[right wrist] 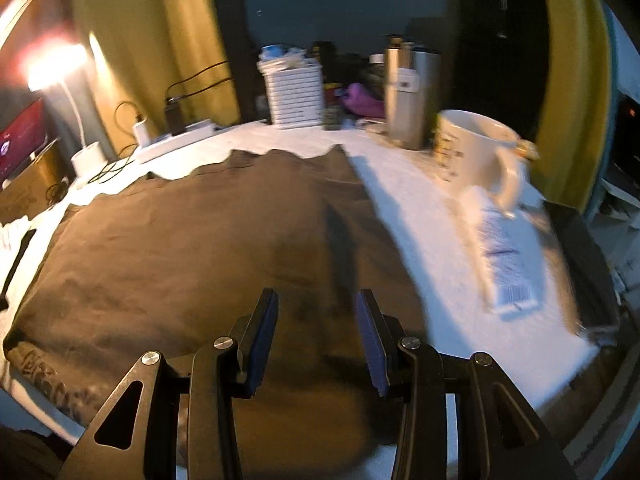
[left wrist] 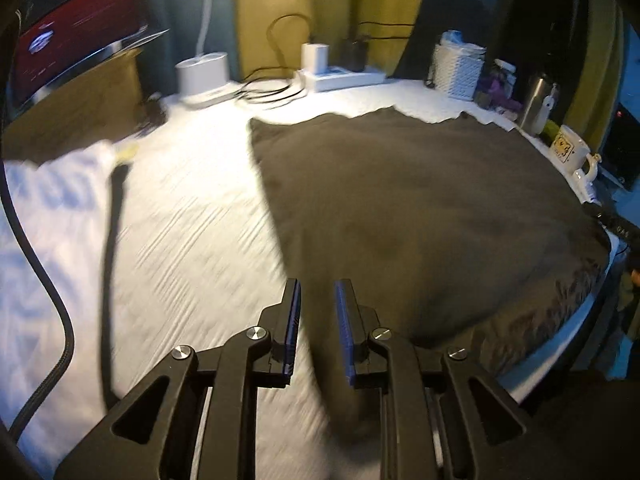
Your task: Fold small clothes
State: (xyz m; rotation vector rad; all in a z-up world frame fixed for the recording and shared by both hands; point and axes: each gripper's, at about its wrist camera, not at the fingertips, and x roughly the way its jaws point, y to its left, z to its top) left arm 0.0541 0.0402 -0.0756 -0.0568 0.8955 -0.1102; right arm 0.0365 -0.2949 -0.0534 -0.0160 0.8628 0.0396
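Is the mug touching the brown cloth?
Apart. Right wrist view shows white table between the mug and the cloth.

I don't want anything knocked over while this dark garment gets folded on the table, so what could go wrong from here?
1. The white mug stands close to the dark garment on its right side; a wide sweep of the right gripper might tip it.
2. The steel flask stands just behind the mug and could be struck too.
3. A black cable lies left of the garment, near the left gripper, and could snag its fingers.
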